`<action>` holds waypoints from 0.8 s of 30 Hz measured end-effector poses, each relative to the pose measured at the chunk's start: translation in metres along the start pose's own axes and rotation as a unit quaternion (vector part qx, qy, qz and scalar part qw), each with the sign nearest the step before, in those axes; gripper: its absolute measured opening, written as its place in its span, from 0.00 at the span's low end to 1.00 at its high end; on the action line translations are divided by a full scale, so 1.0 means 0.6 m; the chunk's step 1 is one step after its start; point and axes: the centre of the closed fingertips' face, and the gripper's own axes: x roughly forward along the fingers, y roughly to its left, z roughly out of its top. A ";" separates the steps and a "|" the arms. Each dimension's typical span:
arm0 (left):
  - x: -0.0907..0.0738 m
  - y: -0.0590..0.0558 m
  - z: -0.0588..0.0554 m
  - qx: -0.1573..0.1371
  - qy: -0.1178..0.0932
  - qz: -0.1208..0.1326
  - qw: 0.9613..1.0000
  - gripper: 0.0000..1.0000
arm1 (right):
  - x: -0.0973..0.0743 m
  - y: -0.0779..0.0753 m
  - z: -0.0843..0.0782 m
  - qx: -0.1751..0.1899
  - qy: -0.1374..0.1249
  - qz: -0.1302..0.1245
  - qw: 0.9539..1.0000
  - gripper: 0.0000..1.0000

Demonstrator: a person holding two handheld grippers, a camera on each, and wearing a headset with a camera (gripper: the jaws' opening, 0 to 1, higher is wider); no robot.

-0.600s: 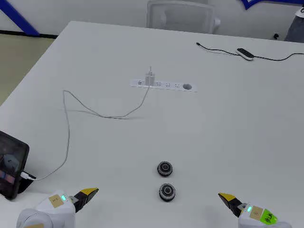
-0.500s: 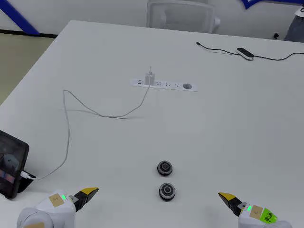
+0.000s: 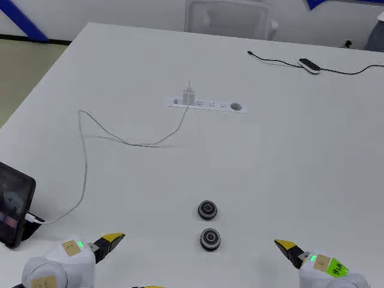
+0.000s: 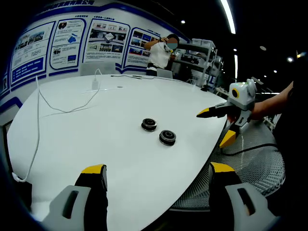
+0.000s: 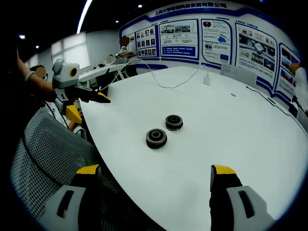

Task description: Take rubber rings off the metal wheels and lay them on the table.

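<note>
Two small metal wheels with black rubber rings lie flat on the white table (image 3: 288, 156), the nearer wheel (image 3: 210, 239) (image 4: 167, 137) (image 5: 156, 137) just in front of the farther wheel (image 3: 207, 209) (image 4: 148, 124) (image 5: 174, 122). My left gripper (image 4: 156, 169) (image 3: 114, 241) is open at the table's near edge, left of the wheels and well apart from them. On the other side, my right gripper (image 5: 156, 169) (image 3: 287, 247) is open too, nothing between its yellow-tipped jaws. Each gripper appears in the other's view, the right gripper (image 4: 219, 115) and the left gripper (image 5: 84, 98).
A white power strip (image 3: 207, 105) with a plug and a white cable (image 3: 84, 162) runs to a dark tablet (image 3: 13, 207) at the left edge. A black cable with a remote (image 3: 309, 65) lies far right. A chair (image 3: 228, 18) stands behind the table.
The head camera has shifted slightly, so the whole scene sits a little higher in the picture. Wheels and grippers hold their places.
</note>
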 end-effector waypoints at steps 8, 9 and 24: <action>0.002 0.003 -0.001 0.000 0.003 0.001 1.000 0.87 | 0.006 0.005 0.001 0.001 0.001 0.004 1.000 0.94; 0.003 0.004 0.000 0.000 0.003 0.001 1.000 0.86 | 0.007 0.005 0.002 0.001 0.001 0.004 1.000 0.94; 0.016 0.001 0.002 0.010 0.010 -0.003 1.000 0.81 | 0.017 0.008 0.008 0.003 0.000 0.012 1.000 0.88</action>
